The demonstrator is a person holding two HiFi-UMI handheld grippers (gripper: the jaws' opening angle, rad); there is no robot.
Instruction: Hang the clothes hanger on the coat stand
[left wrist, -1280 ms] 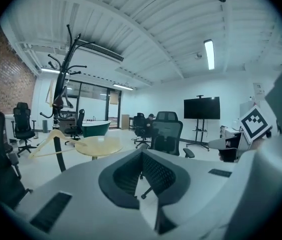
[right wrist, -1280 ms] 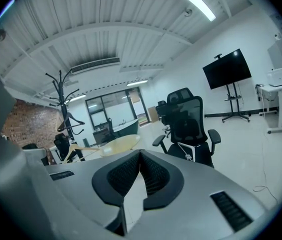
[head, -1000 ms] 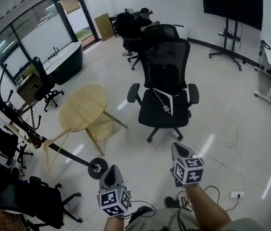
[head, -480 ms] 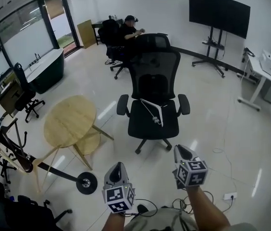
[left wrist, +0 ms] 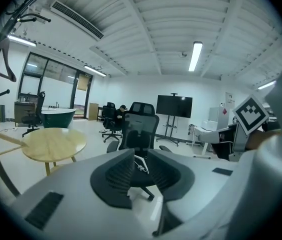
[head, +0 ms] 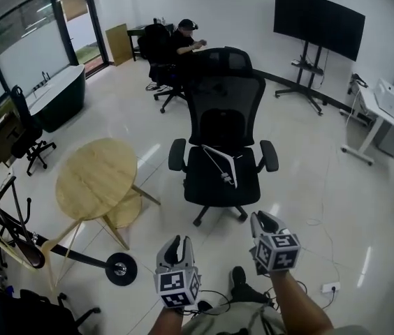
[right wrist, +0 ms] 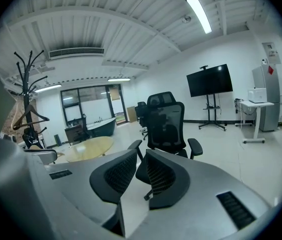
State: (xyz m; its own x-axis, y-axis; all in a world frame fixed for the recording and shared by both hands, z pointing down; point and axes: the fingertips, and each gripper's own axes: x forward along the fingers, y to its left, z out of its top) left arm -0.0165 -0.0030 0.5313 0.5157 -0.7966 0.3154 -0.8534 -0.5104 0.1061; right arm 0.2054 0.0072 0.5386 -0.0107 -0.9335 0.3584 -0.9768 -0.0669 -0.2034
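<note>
- Closing in on the office chair [head: 221,145] is the step in hand. The clothes hanger [head: 219,165] lies on its seat, well ahead of both grippers, and I haven't picked it up yet.
- My left gripper [head: 176,243] has its jaws apart with nothing between them. The right gripper [head: 261,219] shows only a narrow gap, its jaws having just been opening, and it is empty too.
- To do this well, I'd widen the right jaws fully and come in low over the seat's front edge. Then I'd take one thin bar squarely between the pads so it can't swivel.
- The hanger looks white, thin-framed and triangular, lying slanted, its hook seemingly toward the seat's front.
- The coat stand [head: 78,255] is off to my left, near the round table [head: 96,178], so I judge a turn follows the pickup.
</note>
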